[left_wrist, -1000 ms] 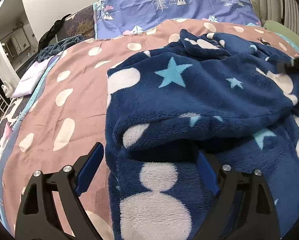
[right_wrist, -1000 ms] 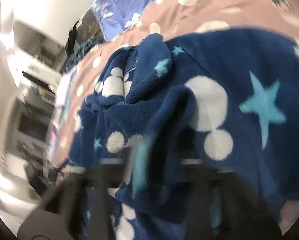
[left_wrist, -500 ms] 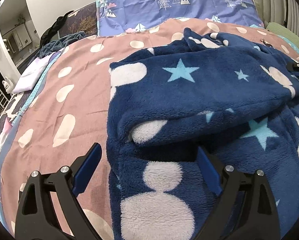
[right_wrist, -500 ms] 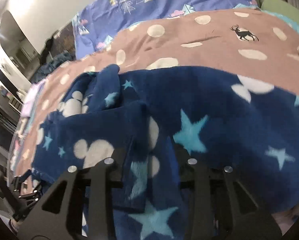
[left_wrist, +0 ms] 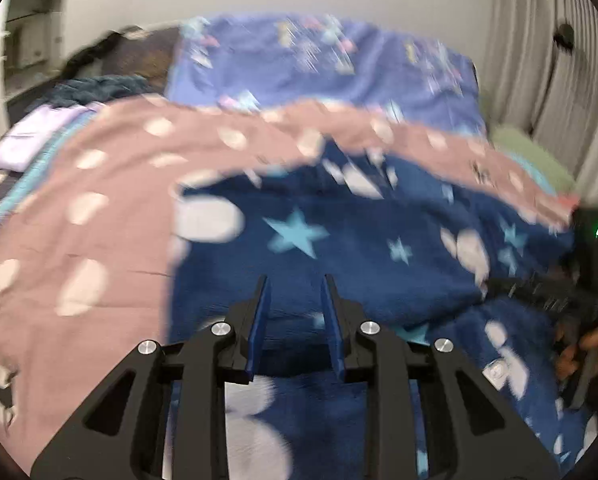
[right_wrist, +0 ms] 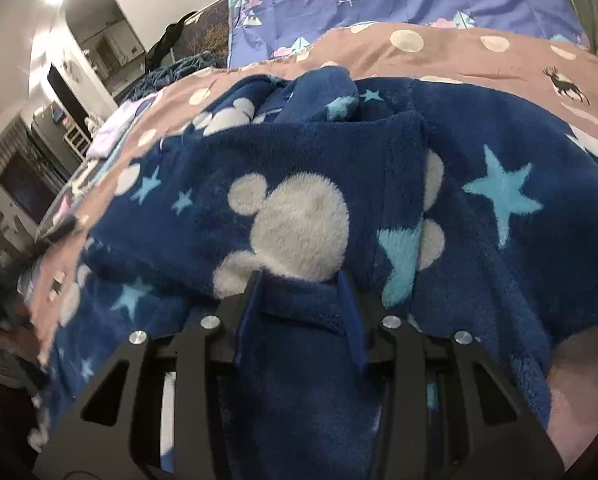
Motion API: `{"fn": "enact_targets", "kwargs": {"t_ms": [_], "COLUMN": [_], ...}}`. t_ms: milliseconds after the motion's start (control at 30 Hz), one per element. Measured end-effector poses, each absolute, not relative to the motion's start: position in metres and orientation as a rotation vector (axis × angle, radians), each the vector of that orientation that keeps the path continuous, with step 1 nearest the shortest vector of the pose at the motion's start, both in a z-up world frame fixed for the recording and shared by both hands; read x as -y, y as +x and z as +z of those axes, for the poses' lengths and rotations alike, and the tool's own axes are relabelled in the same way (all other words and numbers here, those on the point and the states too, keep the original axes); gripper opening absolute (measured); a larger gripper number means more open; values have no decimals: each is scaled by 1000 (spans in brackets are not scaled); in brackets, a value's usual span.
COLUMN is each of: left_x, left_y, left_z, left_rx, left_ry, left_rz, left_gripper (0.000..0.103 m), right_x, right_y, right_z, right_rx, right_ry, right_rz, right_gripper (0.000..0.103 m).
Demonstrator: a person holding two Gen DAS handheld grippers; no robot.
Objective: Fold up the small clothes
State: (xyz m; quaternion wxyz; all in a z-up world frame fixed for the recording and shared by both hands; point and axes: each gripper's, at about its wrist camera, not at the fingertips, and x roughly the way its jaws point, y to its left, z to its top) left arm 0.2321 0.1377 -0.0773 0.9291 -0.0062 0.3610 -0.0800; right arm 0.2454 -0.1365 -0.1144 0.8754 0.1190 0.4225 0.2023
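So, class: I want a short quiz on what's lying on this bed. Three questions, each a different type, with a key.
1. True or false: the navy fleece lies on a spotted bedspread.
2. Which animal is printed on the bedspread? A: deer. B: cat. C: fish.
3. Fill the gap: the stars on the fleece are light ____.

Key: 1 true. 2 A. 3 blue.
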Motion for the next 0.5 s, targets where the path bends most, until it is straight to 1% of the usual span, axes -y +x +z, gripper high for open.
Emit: {"fn": "enact_targets", "kwargs": {"t_ms": [67,100,133,200,267,300,333,433,500], "left_x": [-117,-109,-104,-94,-86,-86,-85,-81,-81], "left_y": [249,250,250,248,246,246,247,246,246], "left_z": [-115,-119,-115,-116,-117,-117,-118,-119,-118], "left_rx": [-847,-840,-835,-826,-816,-815,-814,-813,-815], "left_ry": [88,133,159,222,263,272,281,304,314], "left_rz": [-125,-103,-89,-57,-36,-30,-25,-13,-8], "left_gripper": [29,29,29,30,30,30,30,31,31], "right_x": [139,141,144,153,162,179,196,268,316], "right_y": [244,242,241,229,210,193,177,117,83], "right_z": [-116,-116,-115,-109,-98,-91,-84,-71,-71], "right_rx": [-875,-873,-875,-856,-814,-769,-726,-562,-488], "right_ry": [259,268,280,315,385,447,501,687,773], "right_rz": [434,444,459,455,427,413,396,248,103], "right_gripper": [41,45,46,44,45,50,53,57,60]}}
